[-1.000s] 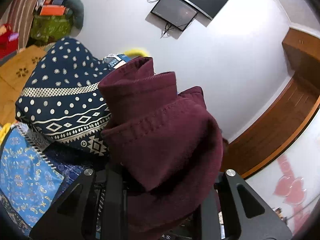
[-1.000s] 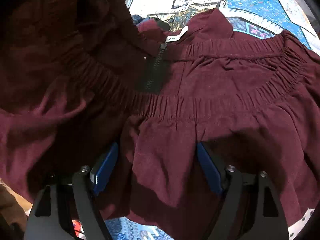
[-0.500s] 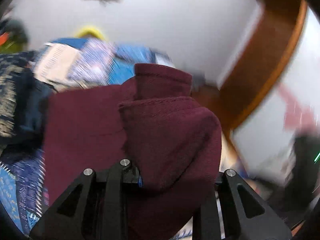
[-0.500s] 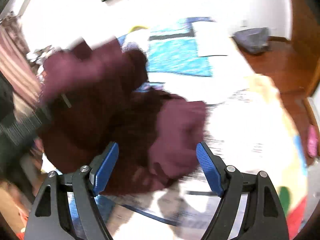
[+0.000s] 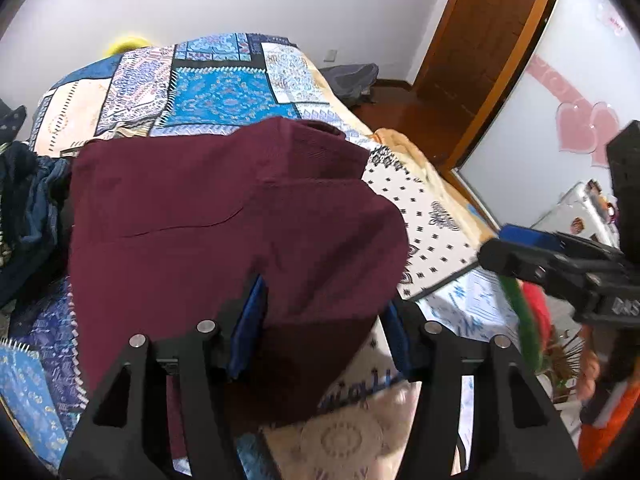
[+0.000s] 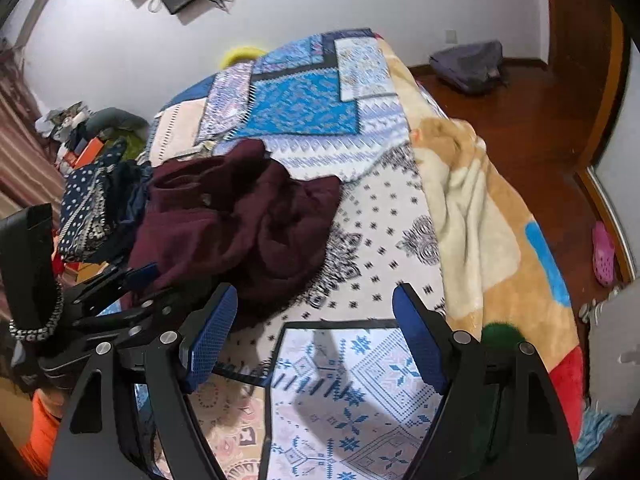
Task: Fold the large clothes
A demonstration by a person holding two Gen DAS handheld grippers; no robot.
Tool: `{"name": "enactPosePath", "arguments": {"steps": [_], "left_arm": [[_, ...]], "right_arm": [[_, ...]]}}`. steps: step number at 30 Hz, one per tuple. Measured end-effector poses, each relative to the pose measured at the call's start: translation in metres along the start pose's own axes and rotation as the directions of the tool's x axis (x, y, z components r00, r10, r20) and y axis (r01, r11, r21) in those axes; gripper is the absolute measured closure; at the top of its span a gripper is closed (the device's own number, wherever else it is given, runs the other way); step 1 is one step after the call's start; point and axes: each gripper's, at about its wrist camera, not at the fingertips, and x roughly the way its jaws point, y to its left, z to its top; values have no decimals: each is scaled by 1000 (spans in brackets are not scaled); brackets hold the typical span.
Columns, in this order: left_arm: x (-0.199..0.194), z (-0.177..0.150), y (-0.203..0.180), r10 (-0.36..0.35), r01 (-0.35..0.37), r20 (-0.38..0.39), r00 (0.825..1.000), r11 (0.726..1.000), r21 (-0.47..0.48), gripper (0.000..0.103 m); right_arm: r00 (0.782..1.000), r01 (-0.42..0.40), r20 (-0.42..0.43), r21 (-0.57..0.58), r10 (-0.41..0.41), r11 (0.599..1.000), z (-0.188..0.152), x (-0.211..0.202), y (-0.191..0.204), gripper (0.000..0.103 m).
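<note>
Maroon cloth fills the middle of the left wrist view: the maroon garment (image 5: 224,232) lies on the bed (image 5: 224,92), on its patchwork quilt, and hangs over the left gripper (image 5: 320,320). The blue pads of this gripper stand apart, with a fold of the cloth draped between them and over them; I cannot tell if they press it. In the right wrist view the same garment (image 6: 240,220) is a crumpled heap on the left part of the quilt (image 6: 360,380), just right of a dark blue dotted cloth (image 6: 92,196). The right gripper (image 6: 316,340) is wide apart and holds nothing; it is above the quilt, near the heap but not touching it. A beige blanket (image 6: 472,208) lies along the right edge of the bed.
</note>
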Motion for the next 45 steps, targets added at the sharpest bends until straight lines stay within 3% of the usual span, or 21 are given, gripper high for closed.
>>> {"name": "enactPosePath", "arguments": {"steps": [4, 6, 8, 10, 14, 17, 20, 24, 29, 32, 38, 42, 45], "left_arm": [[-43, -12, 12, -46, 50, 62, 997, 997, -54, 43], [-59, -12, 30, -27, 37, 104, 994, 995, -95, 39], [-69, -11, 47, 33, -16, 136, 990, 993, -120, 35], [-74, -14, 65, 135, -114, 147, 980, 983, -146, 32], [-52, -25, 93, 231, -218, 69, 971, 964, -153, 32], [-28, -42, 99, 232, -231, -12, 973, 964, -128, 32], [-13, -54, 99, 212, -214, -35, 977, 969, -119, 30], [-4, -72, 99, 230, -231, -23, 973, 967, -103, 17], [-4, -95, 103, 197, -204, -71, 978, 971, -128, 17], [-18, -101, 102, 222, -228, -62, 973, 967, -117, 17], [-73, -91, 112, 281, -273, 45, 959, 953, -134, 17], [-84, -76, 128, 299, -282, 71, 952, 942, -180, 17], [-74, -59, 143, 281, -261, 61, 958, 938, -226, 17]], "right_arm": [[999, -20, 24, -53, 22, 998, 5, -3, 17, 26], [999, -38, 30, -83, 40, 996, 9, 0, 30, 26], [998, -50, 28, -109, 53, 993, 14, 6, 43, 26], [998, -59, 22, -133, 62, 989, 19, 16, 58, 26], [997, -80, 2, -186, 82, 979, 27, 39, 84, 26], [999, -52, -17, -213, 50, 976, 30, 60, 93, 26], [1000, 15, -16, -214, -19, 977, 29, 72, 84, 26], [999, -29, -40, -115, 25, 993, 24, 77, 43, 23], [995, -59, -81, -33, 56, 998, 16, 86, 13, 20], [994, -63, -92, -27, 60, 998, 15, 83, 12, 20], [998, 30, -51, -145, -38, 989, 26, 53, 45, 19], [999, -22, -34, -184, 16, 983, 41, 43, 61, 18], [997, -61, -57, -175, 51, 983, 50, 53, 67, 18]]}}
